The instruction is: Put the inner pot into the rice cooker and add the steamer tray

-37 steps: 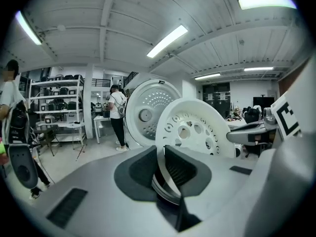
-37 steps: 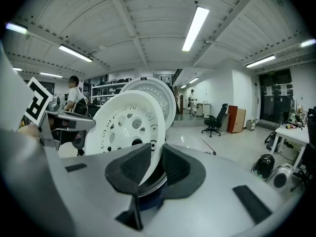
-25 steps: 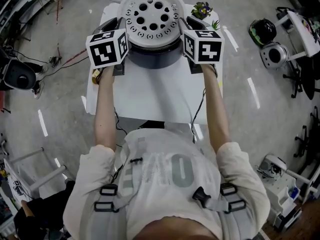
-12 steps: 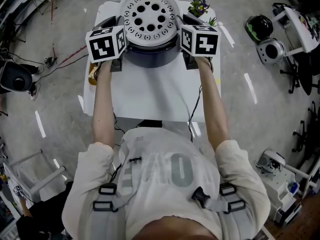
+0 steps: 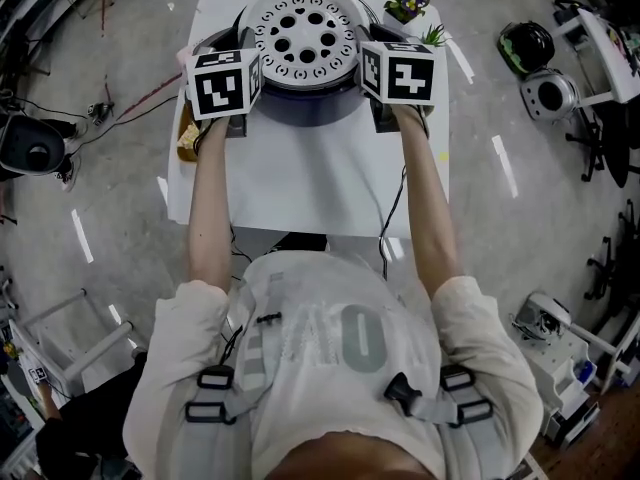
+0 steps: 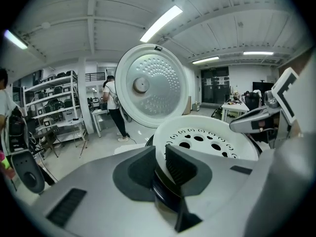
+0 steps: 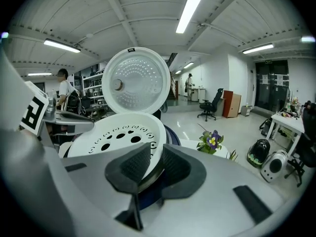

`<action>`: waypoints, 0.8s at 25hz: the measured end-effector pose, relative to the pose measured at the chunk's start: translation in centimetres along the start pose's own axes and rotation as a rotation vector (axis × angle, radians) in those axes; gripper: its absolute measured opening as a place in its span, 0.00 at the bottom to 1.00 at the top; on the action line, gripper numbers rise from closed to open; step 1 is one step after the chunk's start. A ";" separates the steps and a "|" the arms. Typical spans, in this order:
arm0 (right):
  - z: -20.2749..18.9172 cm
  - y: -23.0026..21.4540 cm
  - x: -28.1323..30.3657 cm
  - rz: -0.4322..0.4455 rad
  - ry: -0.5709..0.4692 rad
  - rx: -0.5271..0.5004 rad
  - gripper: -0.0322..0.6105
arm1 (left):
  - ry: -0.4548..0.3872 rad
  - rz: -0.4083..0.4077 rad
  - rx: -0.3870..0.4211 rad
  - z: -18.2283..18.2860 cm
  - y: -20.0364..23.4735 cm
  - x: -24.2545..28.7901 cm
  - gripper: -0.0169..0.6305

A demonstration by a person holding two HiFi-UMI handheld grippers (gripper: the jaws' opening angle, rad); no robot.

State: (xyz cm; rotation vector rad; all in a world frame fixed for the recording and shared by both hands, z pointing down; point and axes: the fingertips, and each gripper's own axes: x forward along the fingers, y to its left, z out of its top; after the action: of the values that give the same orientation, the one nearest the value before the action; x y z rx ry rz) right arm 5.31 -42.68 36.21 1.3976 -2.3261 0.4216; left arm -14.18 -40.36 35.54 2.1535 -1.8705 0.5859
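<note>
The white steamer tray (image 5: pixel 300 30), round and full of holes, hangs level over the dark blue rice cooker (image 5: pixel 305 111). My left gripper (image 5: pixel 240 53) is shut on the tray's left rim, and my right gripper (image 5: pixel 368 48) is shut on its right rim. In the left gripper view the pads (image 6: pixel 180 164) clamp the tray (image 6: pixel 207 142) wall; the cooker's open lid (image 6: pixel 153 85) stands upright behind. In the right gripper view the gripper (image 7: pixel 153 164) bites the tray (image 7: pixel 118 135) rim, with a metal pot rim just beneath. Whether the tray rests on the pot I cannot tell.
The cooker stands at the far end of a white table (image 5: pixel 310 188). A small potted plant (image 5: pixel 405 3) with purple flowers sits at its back right corner, and a yellowish thing (image 5: pixel 187 138) lies at its left edge. Gear (image 5: pixel 525 53) and cables lie on the floor around.
Both grippers have sunk with the steamer tray between them, bringing it closer to the cooker's opening. The grip on both rims is unchanged.
</note>
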 end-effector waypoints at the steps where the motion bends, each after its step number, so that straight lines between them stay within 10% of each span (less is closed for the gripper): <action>1: -0.1 -0.1 0.2 -0.004 0.004 -0.004 0.18 | 0.006 0.000 -0.004 -0.2 0.0 0.2 0.12; 20: 0.0 0.2 0.0 -0.109 -0.018 -0.155 0.08 | -0.008 0.028 0.008 -1.0 0.1 0.2 0.11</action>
State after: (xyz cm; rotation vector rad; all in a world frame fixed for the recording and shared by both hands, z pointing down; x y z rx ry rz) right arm 5.09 -42.60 36.21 1.4492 -2.2308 0.1937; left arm -14.40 -40.19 36.50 2.1409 -1.9082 0.5926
